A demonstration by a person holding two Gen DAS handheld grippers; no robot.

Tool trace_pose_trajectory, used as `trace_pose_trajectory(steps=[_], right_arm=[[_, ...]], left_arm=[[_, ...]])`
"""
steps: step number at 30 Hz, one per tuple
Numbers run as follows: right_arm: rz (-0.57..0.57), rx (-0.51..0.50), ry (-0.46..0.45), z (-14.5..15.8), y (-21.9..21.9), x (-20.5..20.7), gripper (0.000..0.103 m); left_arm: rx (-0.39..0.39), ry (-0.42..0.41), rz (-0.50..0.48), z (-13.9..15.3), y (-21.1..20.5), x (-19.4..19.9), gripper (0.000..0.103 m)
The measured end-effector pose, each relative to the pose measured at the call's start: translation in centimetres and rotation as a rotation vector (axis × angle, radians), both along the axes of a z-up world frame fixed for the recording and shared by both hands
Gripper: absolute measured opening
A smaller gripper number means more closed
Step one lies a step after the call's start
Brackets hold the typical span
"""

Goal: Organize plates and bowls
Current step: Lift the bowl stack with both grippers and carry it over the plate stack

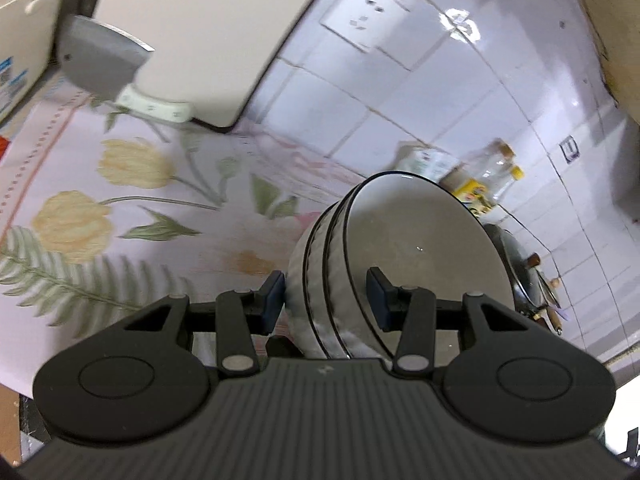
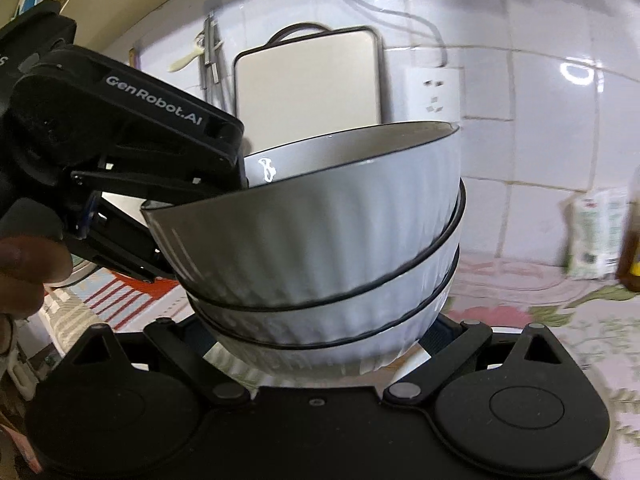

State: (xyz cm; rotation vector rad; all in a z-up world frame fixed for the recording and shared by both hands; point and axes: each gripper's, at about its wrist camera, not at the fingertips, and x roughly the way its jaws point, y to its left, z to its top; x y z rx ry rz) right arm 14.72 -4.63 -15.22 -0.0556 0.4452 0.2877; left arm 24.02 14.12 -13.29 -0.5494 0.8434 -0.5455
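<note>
I have the nested stack of white ribbed, black-rimmed ceramic bowls [image 2: 332,240] aloft over the floral tablecloth [image 1: 132,200], left gripper [image 1: 328,300] pinching its rim, right gripper [image 2: 320,344] clamping its base; any slack pad, and the tilted bowls slide apart.

White glossy wall tiles [image 1: 400,92] rose at twelve o'clock, a wall socket [image 1: 366,14] at one o'clock, above a floral tablecloth [image 1: 132,184] spreading toward nine o'clock.
</note>
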Motion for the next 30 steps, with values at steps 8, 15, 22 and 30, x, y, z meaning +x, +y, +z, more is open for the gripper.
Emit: trace_pose_trajectory(steps=[8, 15, 22, 30], right_arm=[[-0.048, -0.041, -0.02, 1.2, -5.1, -1.0, 0.1], [-0.085, -0.039, 0.016, 0.5, -8.3, -0.5, 0.1], [-0.092, -0.012, 0.069, -2.1, -9.9, 1.1, 0.1], [-0.07, -0.008, 0.144, -4.3, -11.3, 2.0, 0.1]], left_arm=[[-0.048, -0.014, -0.074, 1.0, -5.5, 0.1, 0.043], [-0.037, 0.021, -0.113, -0.8, -9.6, 0.4, 0.043], [-0.008, 0.064, -0.127, -3.6, -12.2, 1.6, 0.043], [-0.002, 0.13, -0.113, -6.5, -13.2, 2.6, 0.043]])
